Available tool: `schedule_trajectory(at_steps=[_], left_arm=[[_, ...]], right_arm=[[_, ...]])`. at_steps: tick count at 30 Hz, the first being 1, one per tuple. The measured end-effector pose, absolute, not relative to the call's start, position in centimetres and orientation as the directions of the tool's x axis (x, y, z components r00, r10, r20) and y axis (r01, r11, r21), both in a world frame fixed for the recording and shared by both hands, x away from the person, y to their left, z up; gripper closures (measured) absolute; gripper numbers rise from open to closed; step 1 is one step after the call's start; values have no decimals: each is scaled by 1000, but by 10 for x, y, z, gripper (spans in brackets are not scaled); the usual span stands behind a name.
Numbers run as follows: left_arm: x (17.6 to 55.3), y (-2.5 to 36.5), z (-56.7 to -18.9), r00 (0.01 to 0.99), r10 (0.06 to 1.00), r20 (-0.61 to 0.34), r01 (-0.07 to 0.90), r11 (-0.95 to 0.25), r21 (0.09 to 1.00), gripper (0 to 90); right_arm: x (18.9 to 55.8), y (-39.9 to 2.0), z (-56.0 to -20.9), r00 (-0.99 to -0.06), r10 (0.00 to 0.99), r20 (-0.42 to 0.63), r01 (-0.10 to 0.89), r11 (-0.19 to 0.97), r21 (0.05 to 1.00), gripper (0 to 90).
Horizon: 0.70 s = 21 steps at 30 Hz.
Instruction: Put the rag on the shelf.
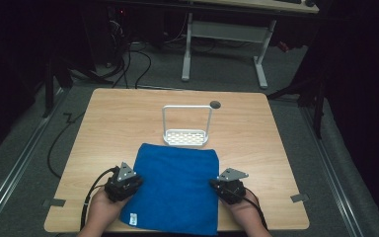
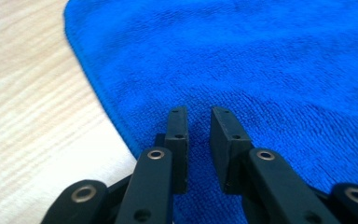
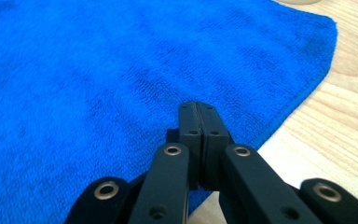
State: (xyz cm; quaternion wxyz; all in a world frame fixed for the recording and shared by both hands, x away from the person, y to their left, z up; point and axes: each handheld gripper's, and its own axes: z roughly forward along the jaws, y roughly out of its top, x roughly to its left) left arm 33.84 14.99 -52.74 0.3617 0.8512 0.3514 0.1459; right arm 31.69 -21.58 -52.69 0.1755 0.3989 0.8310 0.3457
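Note:
A blue towel (image 1: pixel 175 187) lies flat on the wooden table (image 1: pixel 123 118), near the front edge, with a small white label (image 1: pixel 133 218) at its front left corner. My left gripper (image 1: pixel 132 184) rests over the towel's left edge; in the left gripper view its jaws (image 2: pixel 199 112) stand slightly apart above the blue towel (image 2: pixel 261 60), with no cloth between them. My right gripper (image 1: pixel 221 187) is at the towel's right edge. The right gripper view shows its jaws (image 3: pixel 198 106) pressed together over the blue towel (image 3: pixel 98 70), no cloth visibly pinched.
A white perforated tray with a tall wire handle (image 1: pixel 186 138) stands just behind the towel's far edge. A dark round hole (image 1: pixel 215 104) sits in the tabletop behind it. Grey tape marks (image 1: pixel 300 198) lie near both front corners. A desk frame (image 1: pixel 224 44) stands beyond the table.

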Motion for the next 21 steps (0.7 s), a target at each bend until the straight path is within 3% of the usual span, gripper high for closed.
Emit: schedule_trajectory(at_steps=[21], left_arm=[[319,124,-528,798,600,-48,439,-526,728,739]], right_arm=[[312,-259,-525,-554,832,-21,582,405,705,900]])
